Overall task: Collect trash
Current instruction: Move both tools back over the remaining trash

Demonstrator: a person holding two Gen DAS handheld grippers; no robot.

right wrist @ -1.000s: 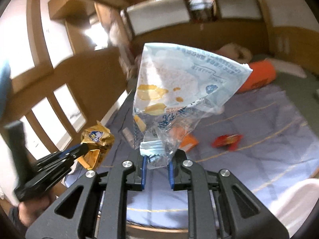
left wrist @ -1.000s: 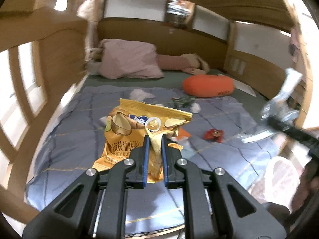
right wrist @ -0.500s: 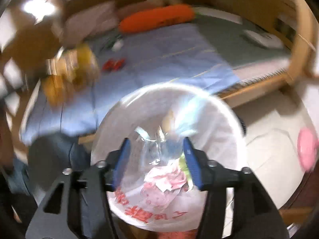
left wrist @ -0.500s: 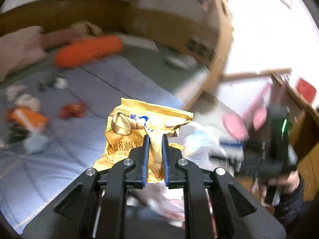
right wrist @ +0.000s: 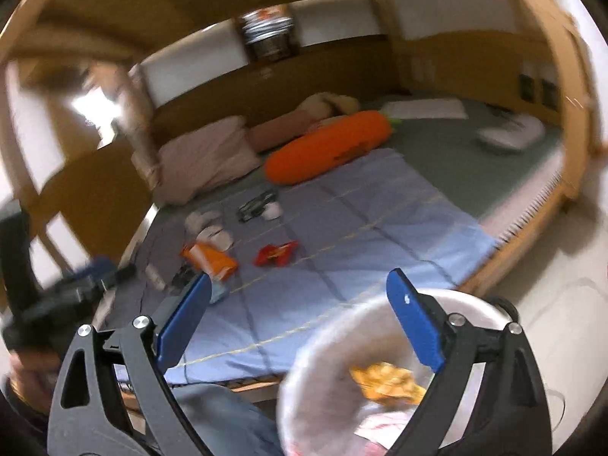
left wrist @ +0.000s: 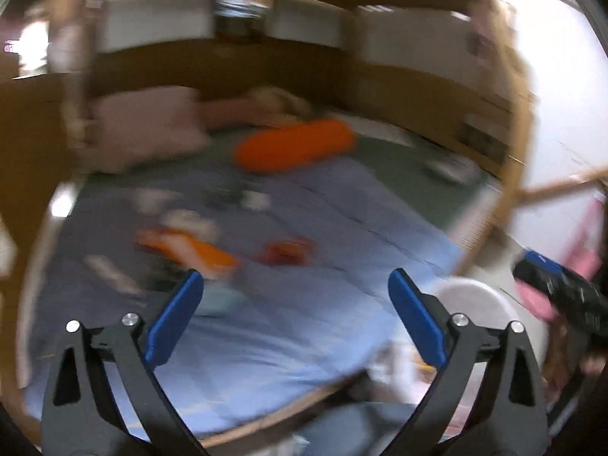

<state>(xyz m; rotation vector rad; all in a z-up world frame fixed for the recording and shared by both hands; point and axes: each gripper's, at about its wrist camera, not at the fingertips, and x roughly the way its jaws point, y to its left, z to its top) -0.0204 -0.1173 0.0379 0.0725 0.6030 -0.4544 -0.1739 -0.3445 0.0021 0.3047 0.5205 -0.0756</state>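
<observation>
My left gripper (left wrist: 294, 311) is open and empty, facing the bed. My right gripper (right wrist: 300, 319) is open and empty above the white trash bin (right wrist: 323, 345), also visible in the left wrist view (left wrist: 482, 304). The yellow chip bag (right wrist: 387, 382) lies inside the bin. On the blue blanket (right wrist: 342, 243) lie an orange wrapper (right wrist: 209, 260), a red wrapper (right wrist: 275, 254), white crumpled tissues (right wrist: 209, 228) and a dark wrapper (right wrist: 256, 205). The left wrist view is blurred; the orange wrapper (left wrist: 190, 247) and the red wrapper (left wrist: 287, 252) show there.
An orange carrot-shaped pillow (right wrist: 330, 152) and a pink pillow (right wrist: 205, 159) lie at the head of the bed. Wooden bed rails (right wrist: 573, 121) frame the bed. The other gripper (right wrist: 45, 304) shows at the left of the right wrist view.
Both grippers have opened. The yellow chip bag left my left gripper and lies in the bin; the clear bag left my right gripper. Both views have swung back toward the bed.
</observation>
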